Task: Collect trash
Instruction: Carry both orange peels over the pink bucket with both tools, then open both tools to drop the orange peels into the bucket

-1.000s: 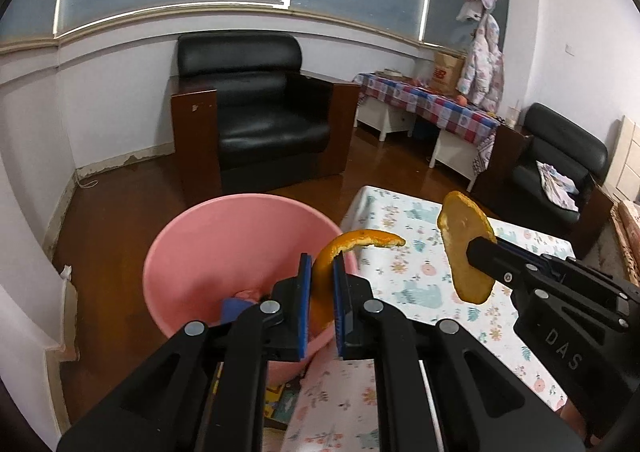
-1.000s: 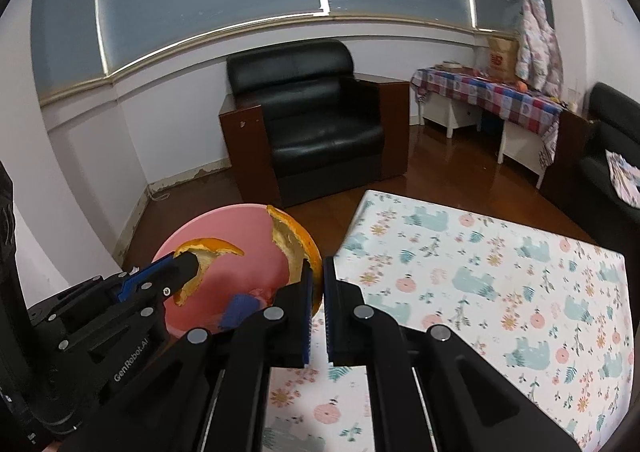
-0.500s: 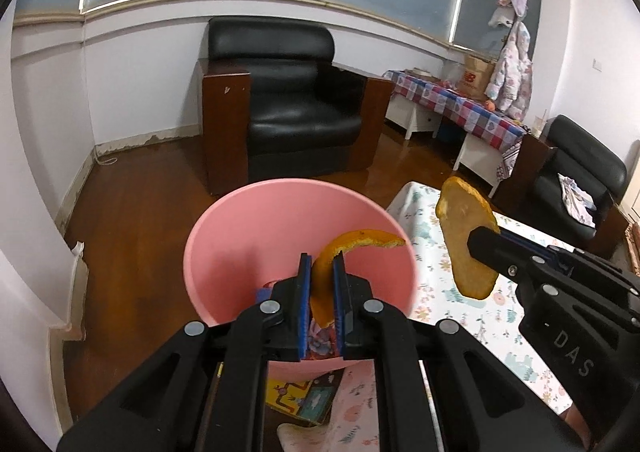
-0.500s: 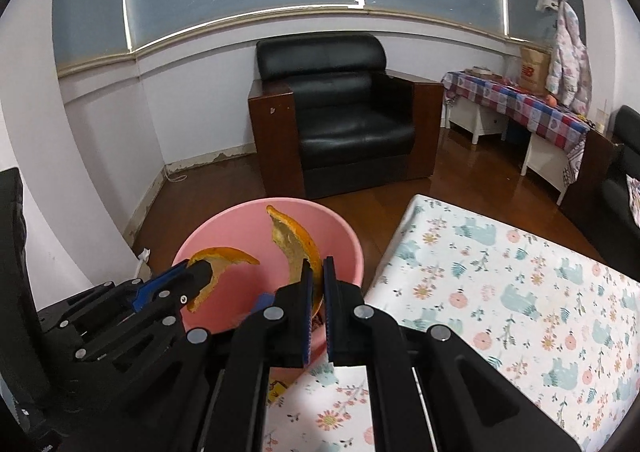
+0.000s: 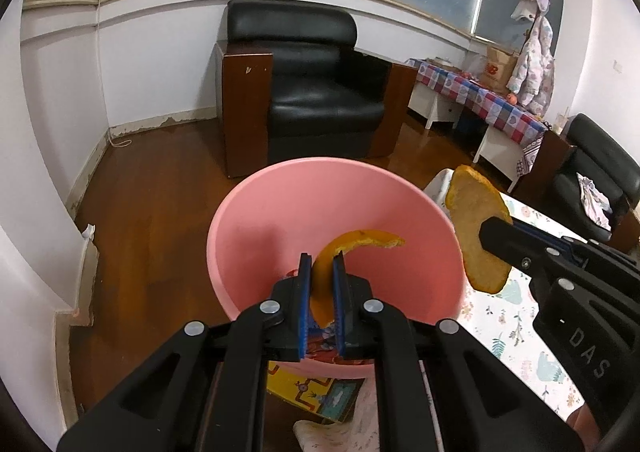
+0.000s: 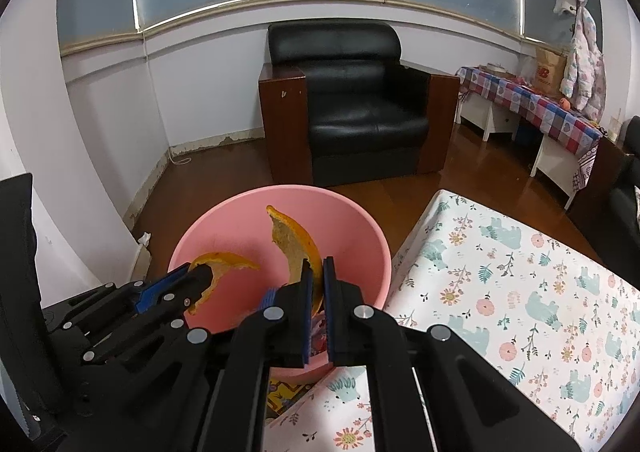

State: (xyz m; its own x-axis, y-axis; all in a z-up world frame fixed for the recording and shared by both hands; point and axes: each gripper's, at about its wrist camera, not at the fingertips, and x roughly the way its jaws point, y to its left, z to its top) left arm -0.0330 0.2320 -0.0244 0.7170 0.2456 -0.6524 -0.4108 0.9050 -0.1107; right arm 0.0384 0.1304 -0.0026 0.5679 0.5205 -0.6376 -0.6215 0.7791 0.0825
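A pink bin (image 5: 280, 212) stands on the floor beside the table; it also shows in the right wrist view (image 6: 344, 220). My left gripper (image 5: 322, 264) is shut on a curled strip of orange peel (image 5: 356, 242) and holds it above the bin's opening. My right gripper (image 6: 316, 268) is shut on a broader piece of orange peel (image 6: 294, 238), also over the bin. In the left wrist view that broad peel (image 5: 478, 236) hangs at the bin's right rim. Some trash lies at the bin's bottom, mostly hidden by the fingers.
A table with a floral cloth (image 6: 520, 292) lies to the right of the bin. A black armchair (image 5: 308, 92) stands behind it on the wooden floor. A colourful box (image 5: 316, 392) lies under the bin's near side. A side table with a checked cloth (image 5: 480, 100) stands at the right.
Both grippers have moved left from the table's edge to over the pink bin, each still holding its peel. The bin has come nearer and more central in both views.
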